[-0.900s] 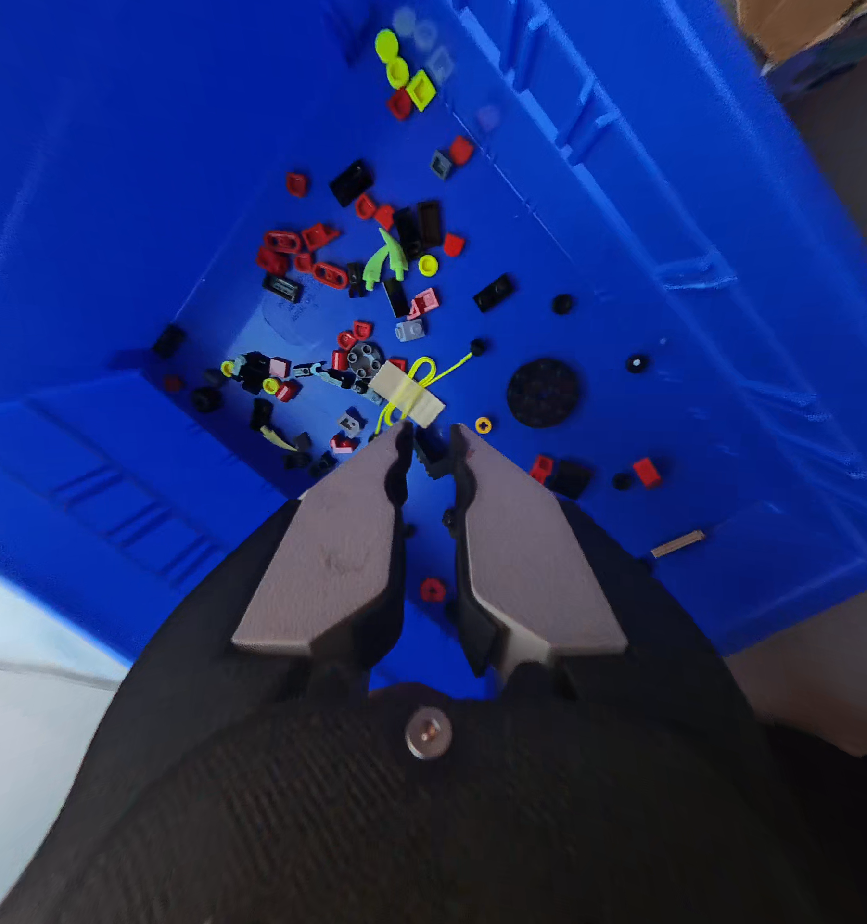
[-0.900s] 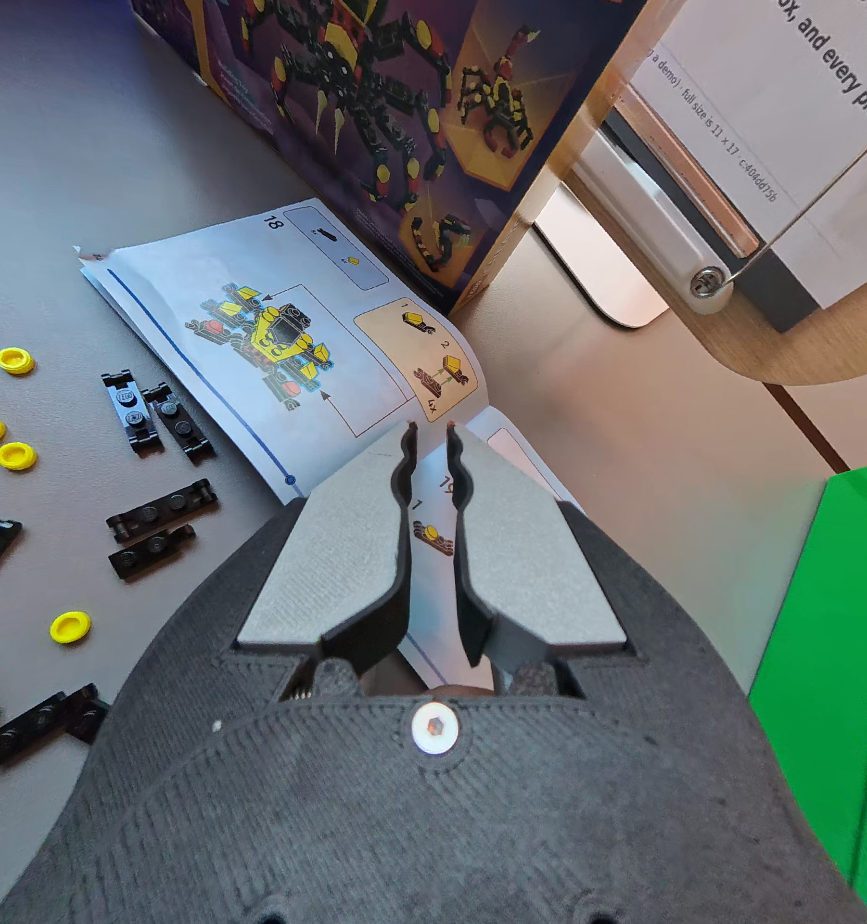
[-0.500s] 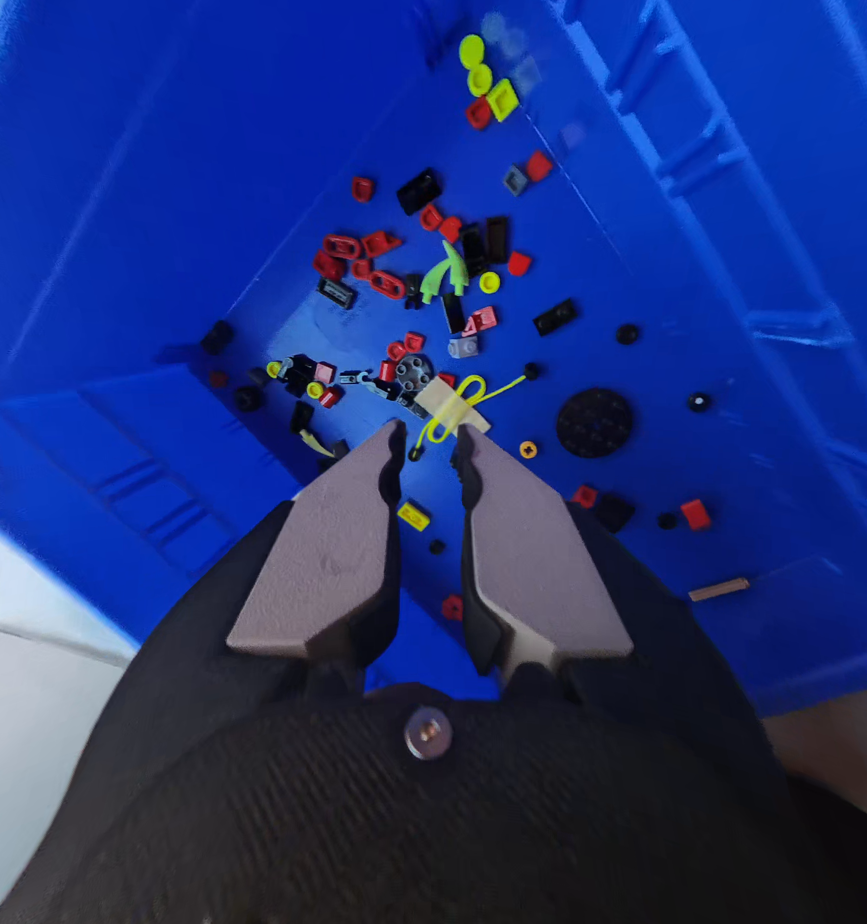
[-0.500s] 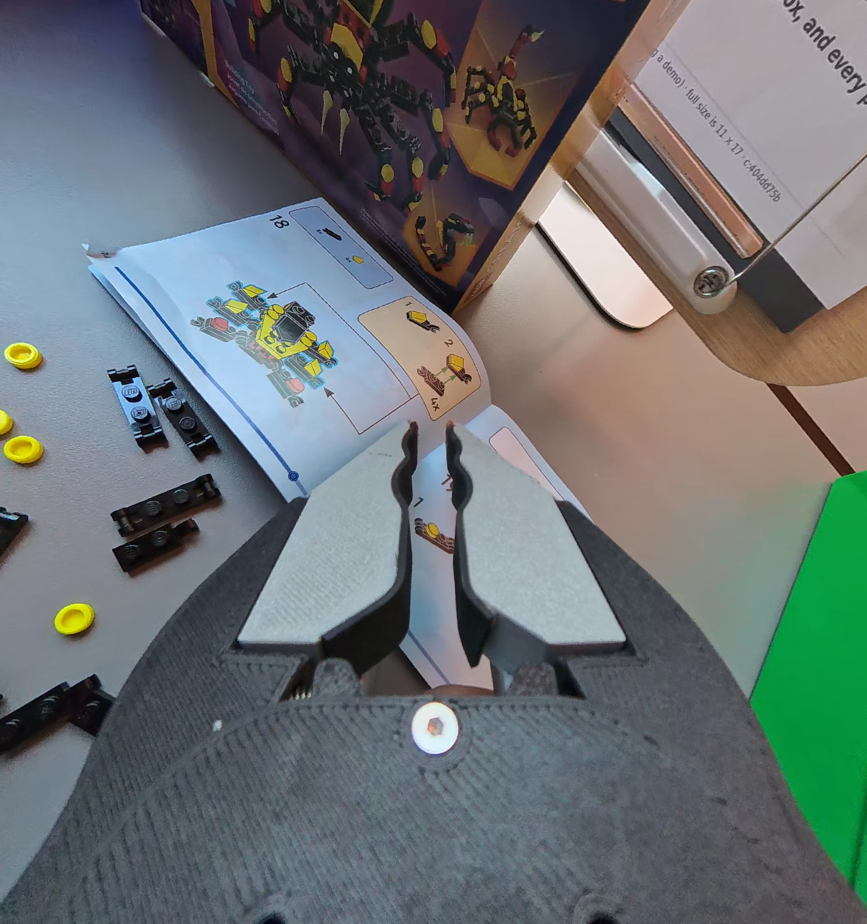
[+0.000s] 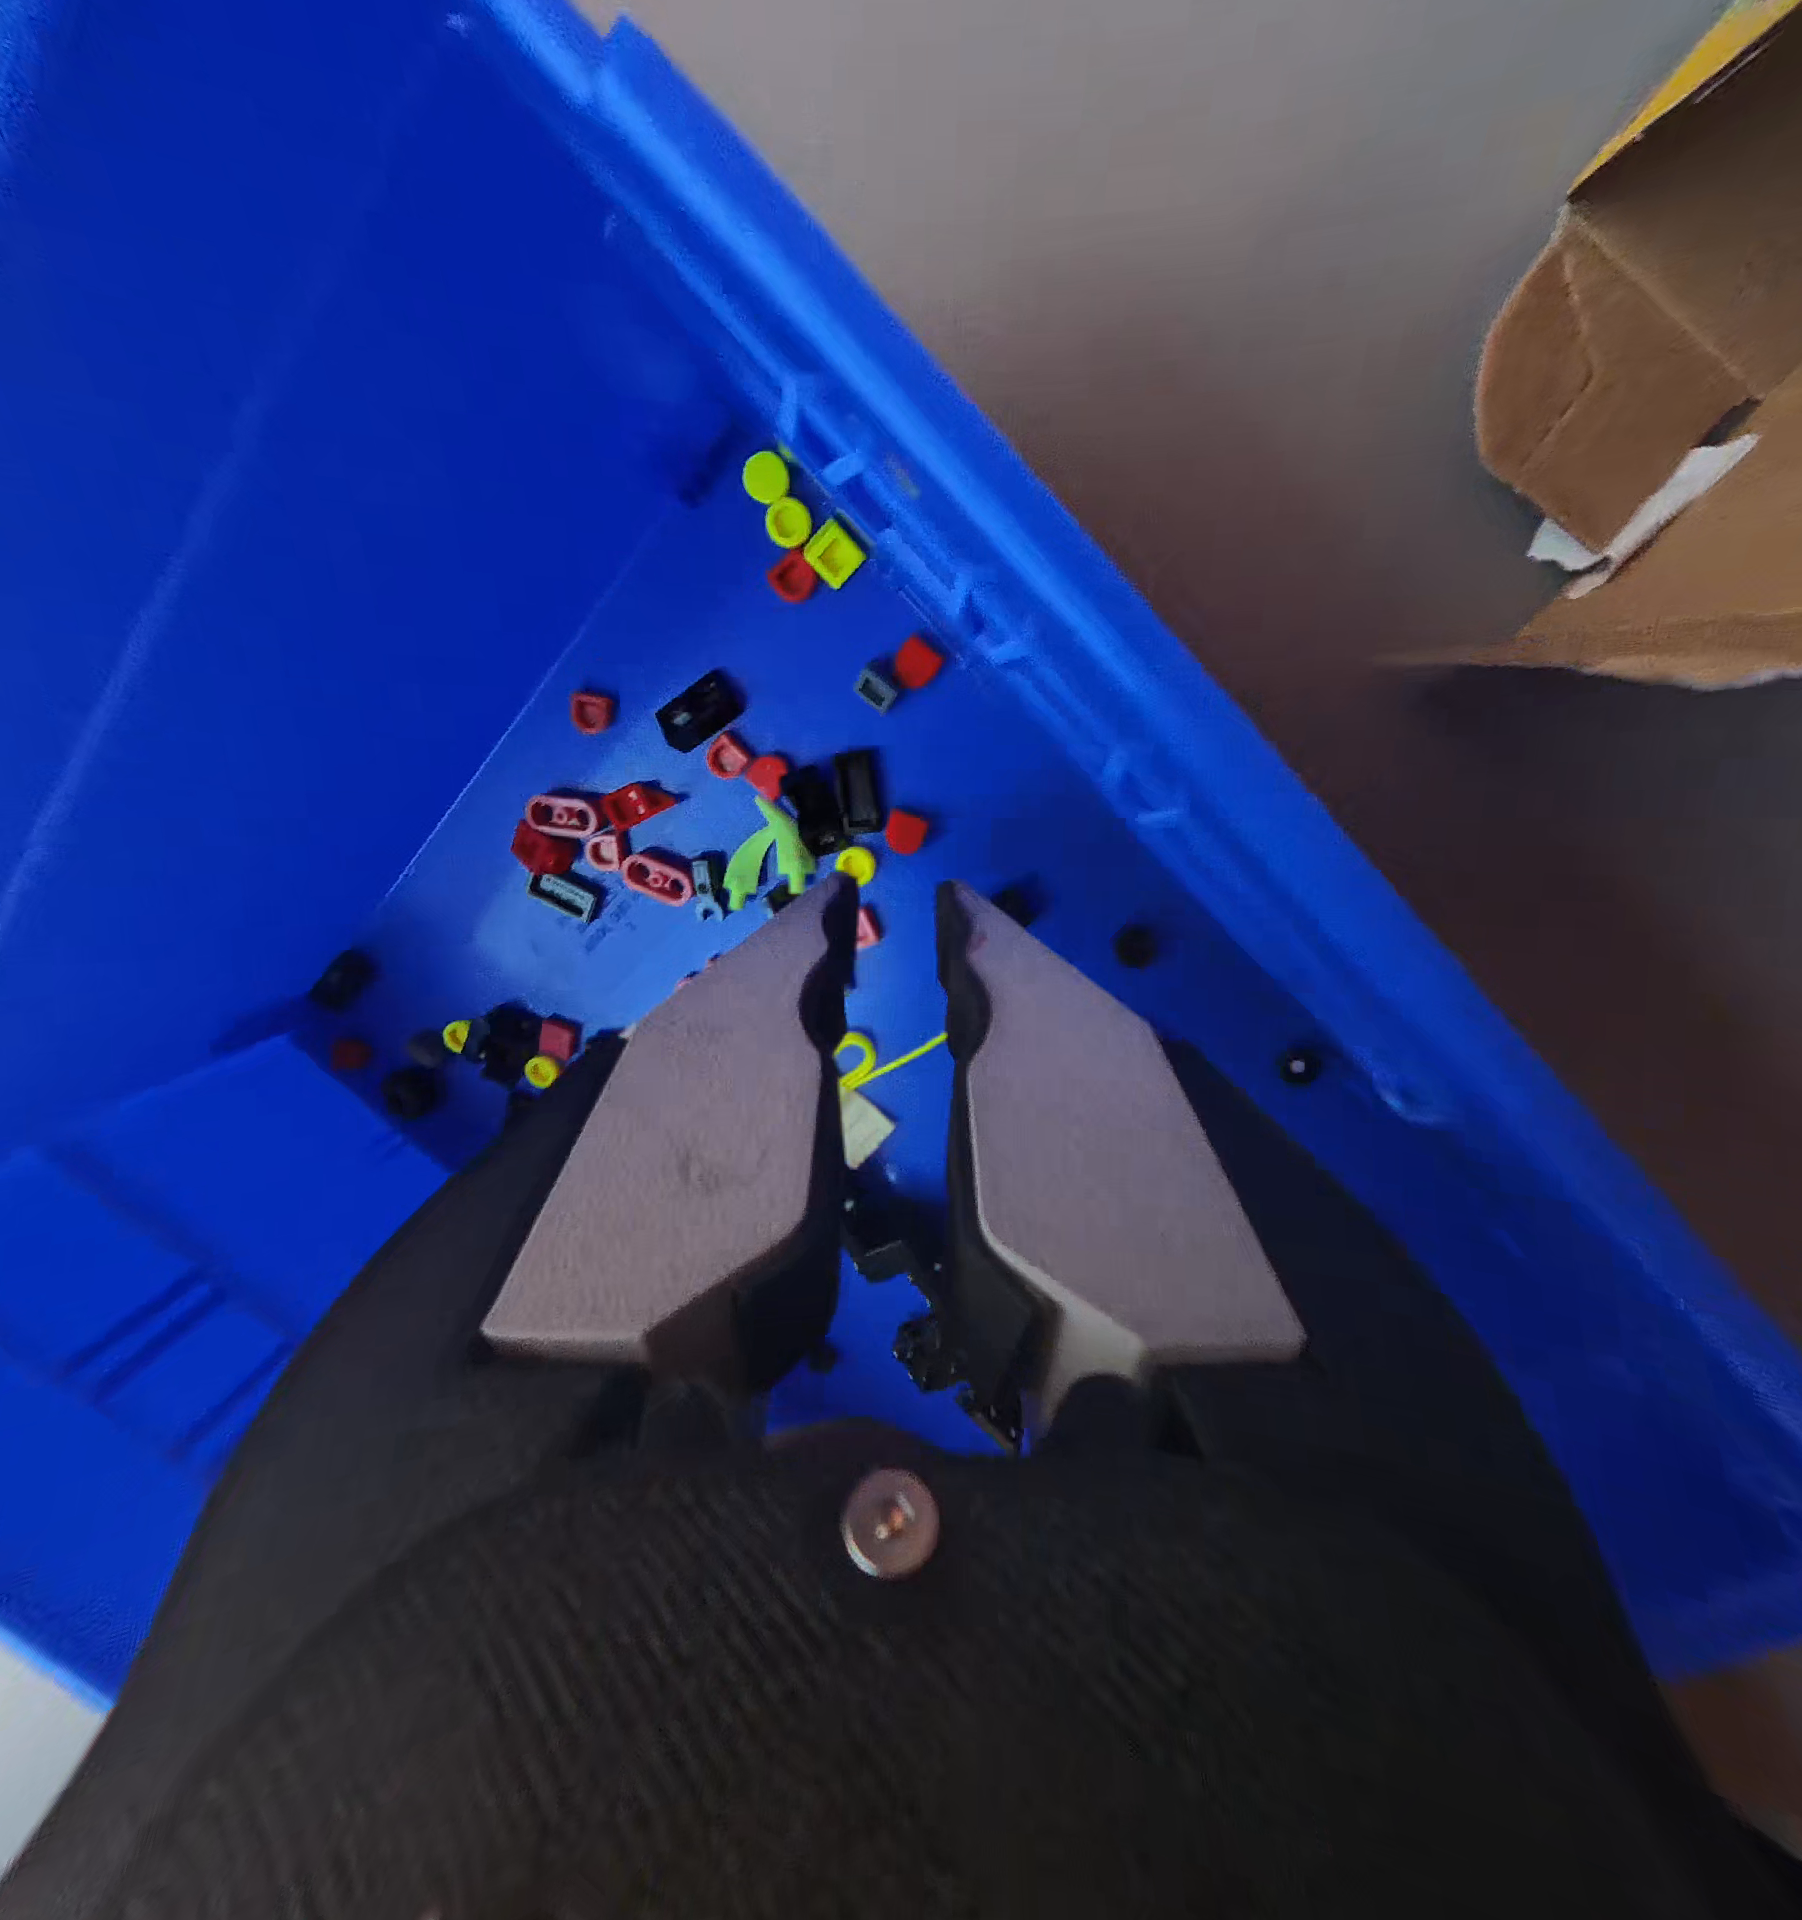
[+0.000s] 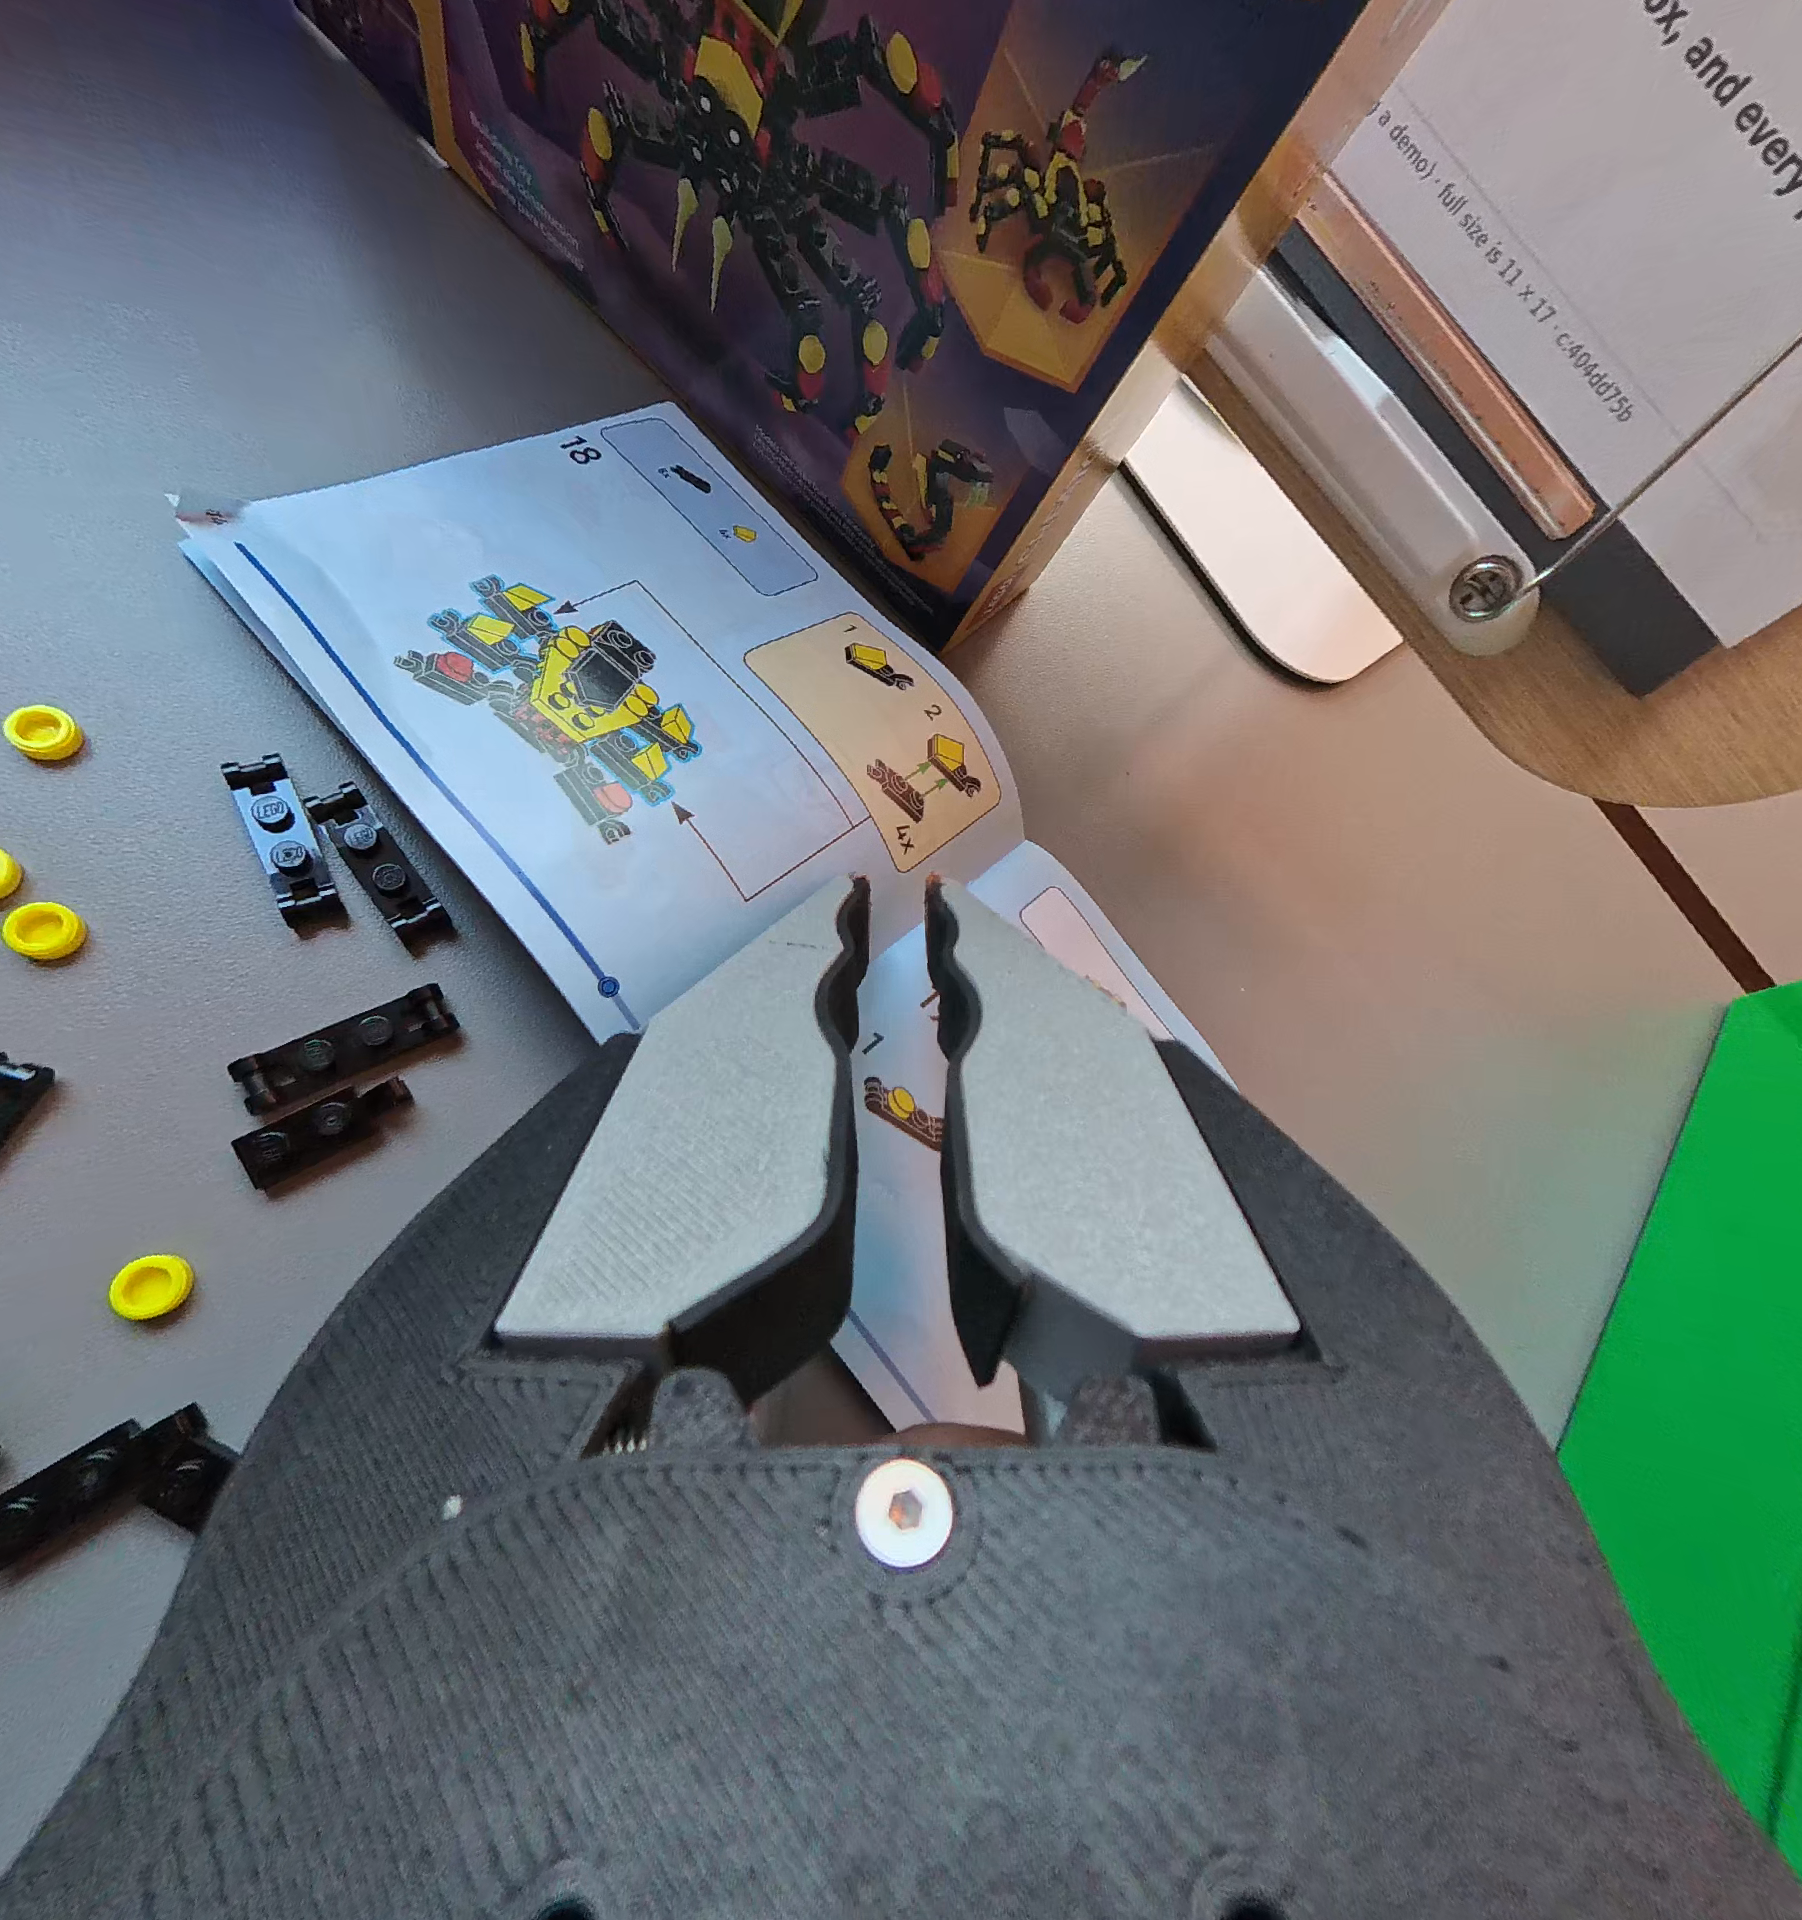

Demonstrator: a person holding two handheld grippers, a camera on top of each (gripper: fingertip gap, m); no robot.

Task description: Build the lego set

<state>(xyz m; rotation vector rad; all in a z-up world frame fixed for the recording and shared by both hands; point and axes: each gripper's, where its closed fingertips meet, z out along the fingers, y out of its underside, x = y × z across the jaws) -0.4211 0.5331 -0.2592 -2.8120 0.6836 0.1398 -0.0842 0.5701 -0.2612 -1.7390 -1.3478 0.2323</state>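
Observation:
In the left wrist view, a blue bin point(image 5: 253, 520) holds several loose lego pieces: red ones point(image 5: 606, 831), yellow-green round ones point(image 5: 785, 520), a lime curved piece point(image 5: 762, 857) and a yellow string with a tan tag point(image 5: 876, 1060). My left gripper point(image 5: 892, 899) hangs over them, its jaws slightly apart and nothing between the tips. Black pieces point(image 5: 876, 1257) show through the gap. My right gripper point(image 6: 892, 883) hovers over the open instruction booklet point(image 6: 564, 582), slightly apart and empty. Black plates point(image 6: 284, 842) and yellow round tiles point(image 6: 43, 730) lie left of it on the table.
The lego box point(image 6: 824, 208) stands behind the booklet. A wooden stand with a paper sheet point(image 6: 1603, 260) is at the far right, a green sheet point(image 6: 1728, 1351) at the right edge. A cardboard box point(image 5: 1686, 468) sits on the table beyond the bin's right wall.
My left gripper has moved forward and to the right across the bin, so the bin's right wall and the cardboard box now show. The right gripper has barely shifted.

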